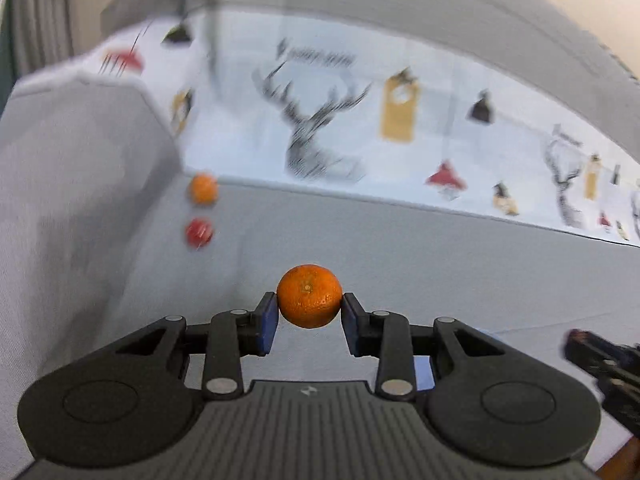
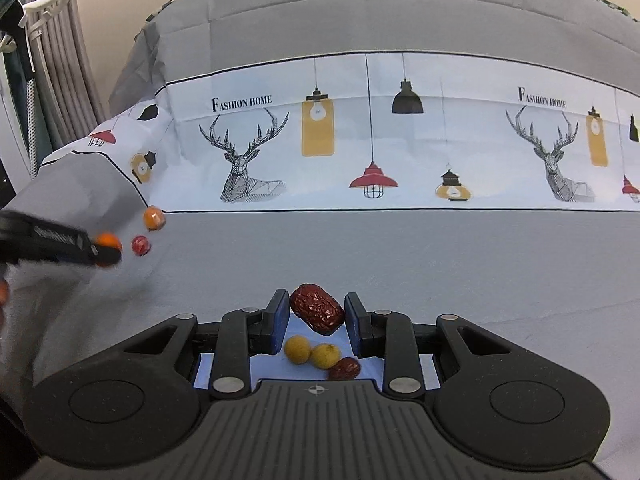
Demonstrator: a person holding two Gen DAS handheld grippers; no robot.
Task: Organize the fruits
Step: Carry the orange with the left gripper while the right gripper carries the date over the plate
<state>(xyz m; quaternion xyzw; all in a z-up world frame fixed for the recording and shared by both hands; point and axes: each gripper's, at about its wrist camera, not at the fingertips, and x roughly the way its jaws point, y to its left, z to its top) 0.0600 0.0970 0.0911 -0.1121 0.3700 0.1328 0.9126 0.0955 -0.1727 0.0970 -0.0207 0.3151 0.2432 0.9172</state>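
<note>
My left gripper (image 1: 309, 305) is shut on a tangerine (image 1: 309, 295) and holds it above the grey bedsheet (image 1: 400, 264). It shows blurred at the left of the right wrist view (image 2: 105, 249). Another tangerine (image 1: 203, 189) and a small red fruit (image 1: 199, 233) lie far left on the sheet; both show in the right wrist view, the tangerine (image 2: 154, 218) and the red fruit (image 2: 140, 245). My right gripper (image 2: 317, 312) is shut on a red date (image 2: 317, 309), held over a pale blue surface (image 2: 272, 364). Below it lie two yellow round fruits (image 2: 297, 349) and a second date (image 2: 345, 369).
A printed band with deer and lamps (image 2: 360, 140) runs across the bed behind the grey area. A raised grey fold (image 1: 80, 184) stands at the left. Curtains (image 2: 56, 60) hang at the far left. The right gripper's body (image 1: 604, 364) shows at the left view's right edge.
</note>
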